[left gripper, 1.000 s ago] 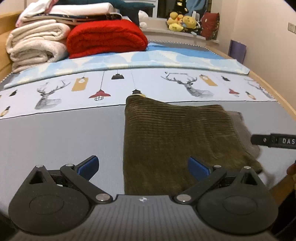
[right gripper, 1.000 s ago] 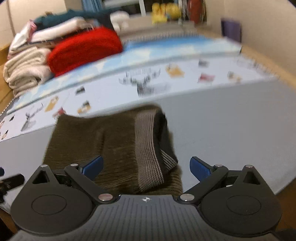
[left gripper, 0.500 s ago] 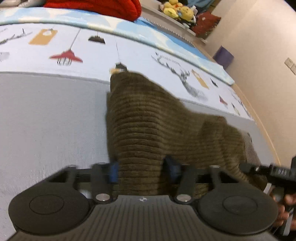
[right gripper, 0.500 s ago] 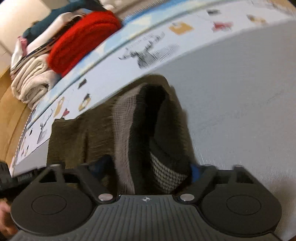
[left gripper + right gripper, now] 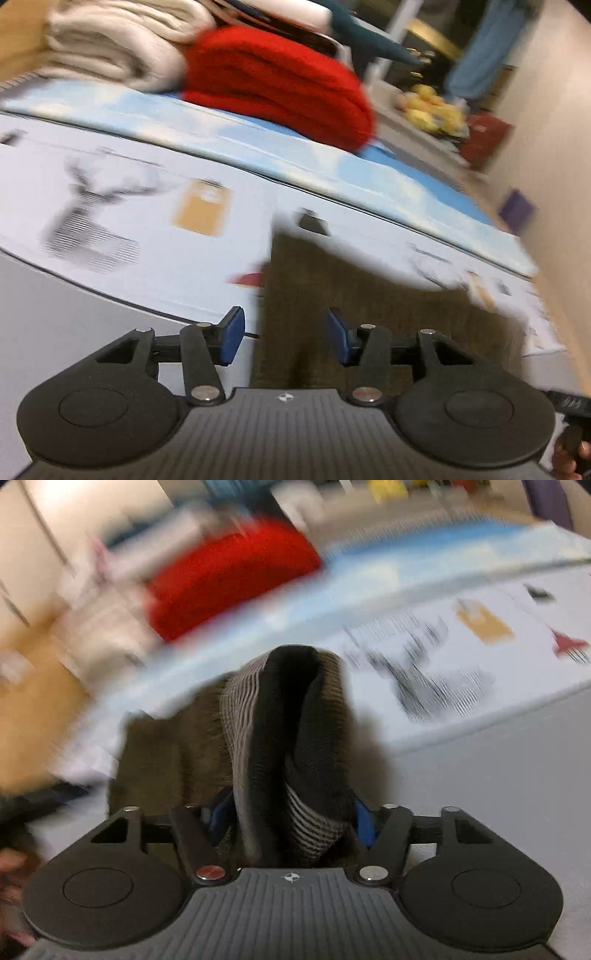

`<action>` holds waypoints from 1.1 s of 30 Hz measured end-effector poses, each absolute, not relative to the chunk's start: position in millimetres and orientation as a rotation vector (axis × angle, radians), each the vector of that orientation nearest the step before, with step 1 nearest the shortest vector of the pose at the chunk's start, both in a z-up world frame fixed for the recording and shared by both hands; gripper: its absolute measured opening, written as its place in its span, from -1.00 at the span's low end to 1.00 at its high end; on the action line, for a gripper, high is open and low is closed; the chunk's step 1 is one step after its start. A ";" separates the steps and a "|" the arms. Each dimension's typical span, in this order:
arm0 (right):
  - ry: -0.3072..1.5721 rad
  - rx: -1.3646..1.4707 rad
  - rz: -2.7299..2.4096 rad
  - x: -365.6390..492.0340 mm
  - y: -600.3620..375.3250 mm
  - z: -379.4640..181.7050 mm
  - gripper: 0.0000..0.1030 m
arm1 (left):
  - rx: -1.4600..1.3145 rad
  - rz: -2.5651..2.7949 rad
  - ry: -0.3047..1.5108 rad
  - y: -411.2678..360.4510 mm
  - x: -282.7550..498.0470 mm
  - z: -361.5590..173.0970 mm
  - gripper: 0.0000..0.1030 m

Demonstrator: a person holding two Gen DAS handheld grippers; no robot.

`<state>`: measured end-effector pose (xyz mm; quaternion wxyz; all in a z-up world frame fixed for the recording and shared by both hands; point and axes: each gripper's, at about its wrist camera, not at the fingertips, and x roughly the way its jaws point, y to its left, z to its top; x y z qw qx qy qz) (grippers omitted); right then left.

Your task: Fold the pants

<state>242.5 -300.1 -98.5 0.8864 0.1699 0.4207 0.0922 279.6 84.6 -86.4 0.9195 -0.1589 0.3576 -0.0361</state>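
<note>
In the left wrist view, the left tongs [image 5: 286, 334] stand partly apart over the left edge of the pants [image 5: 369, 325]. Their jaws have just been opening again, and the olive cloth is between them: the left blue pad [image 5: 232, 334] is over the grey sheet, clear of the cloth, while the right pad [image 5: 338, 336] is over the cloth, so the tongs are released. The pants lie on the bed [image 5: 74, 332], folded, with the far edge reaching the printed band of the sheet. Behind, at the head of the bed, a stack of cream towels [image 5: 122, 48] is at the left and a red blanket [image 5: 277, 81] is beside it. At the right bottom corner a part of a hand [image 5: 570, 458] appears (the picture is blurred there).

In the right wrist view, the right tongs [image 5: 290, 818] are clenched on the pants [image 5: 166, 753] at the waistband [image 5: 295, 738]. The striped grey band and the dark lining rise up between the two blue pads [image 5: 364, 821], which press on them from both sides. These jaws have just been closing. The red blanket [image 5: 229, 576] is seen far behind, very blurred.
</note>
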 end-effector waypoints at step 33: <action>0.625 0.055 0.076 -2.3 -231.2 -12.7 0.81 | 0.023 0.000 0.786 -49.1 19.8 -36.4 0.99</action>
